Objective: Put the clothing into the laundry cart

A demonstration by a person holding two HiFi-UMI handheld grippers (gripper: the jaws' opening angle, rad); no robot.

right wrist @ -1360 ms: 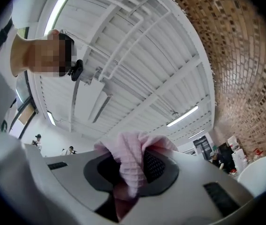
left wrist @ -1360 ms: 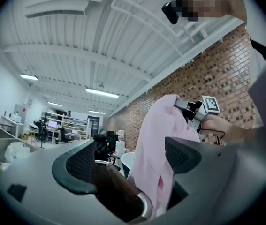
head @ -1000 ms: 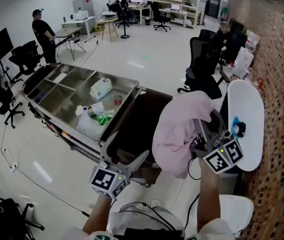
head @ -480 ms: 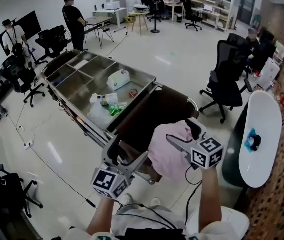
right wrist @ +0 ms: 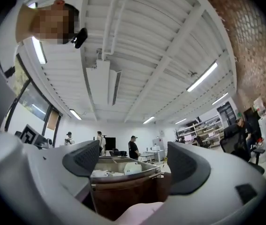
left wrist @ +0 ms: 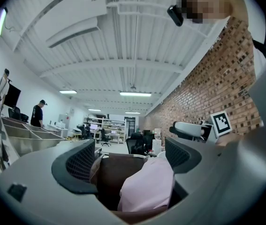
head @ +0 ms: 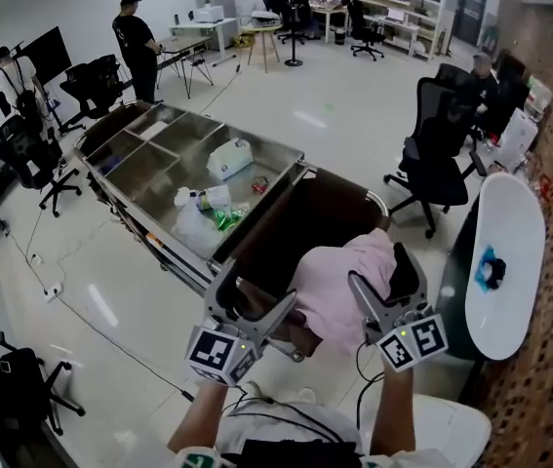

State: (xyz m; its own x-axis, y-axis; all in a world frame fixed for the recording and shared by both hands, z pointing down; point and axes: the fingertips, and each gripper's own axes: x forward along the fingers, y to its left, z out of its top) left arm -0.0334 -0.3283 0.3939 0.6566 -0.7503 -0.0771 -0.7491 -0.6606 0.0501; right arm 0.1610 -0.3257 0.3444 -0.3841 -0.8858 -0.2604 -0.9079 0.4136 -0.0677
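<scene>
Head view: looks steeply down on both handheld grippers at the near edge of a dark brown fabric laundry cart with a metal tube frame point(head: 300, 213).
Clothing: a pale pink soft garment point(head: 339, 286) lies bunched at the cart's near right corner. It is draped on the rim there, and its far part reaches in over the brown lining.
Left gripper point(head: 255, 295): at the cart's near edge, just left of the garment, jaws spread wide. In the left gripper view the pink cloth shows between the jaws, close to the right-hand one, with the brown lining behind it. The pads do not press on the cloth.
Right gripper point(head: 381, 273): at the garment's right side, over the cart's near right corner. Its jaws have just been opening and stand well apart. In the right gripper view only the cart's brown wall and rim show between them, and a fold of pink cloth sits low below the jaws, not pinched.
Steel table: a long stainless-steel sorting table with divided compartments point(head: 149, 159) stands touching the cart's far left side. A white plastic jug point(head: 229, 157) and crumpled clear plastic with bottles point(head: 201, 217) lie in the compartment next to the cart.
Side table: a white oval tabletop point(head: 508, 232) stands to the right, well apart from the cart, with a small blue-and-black object point(head: 491, 269) on it.
Room: black office chairs point(head: 434, 159) stand beyond the cart, and a person in black clothes point(head: 139, 52) stands at the steel table's far end.
</scene>
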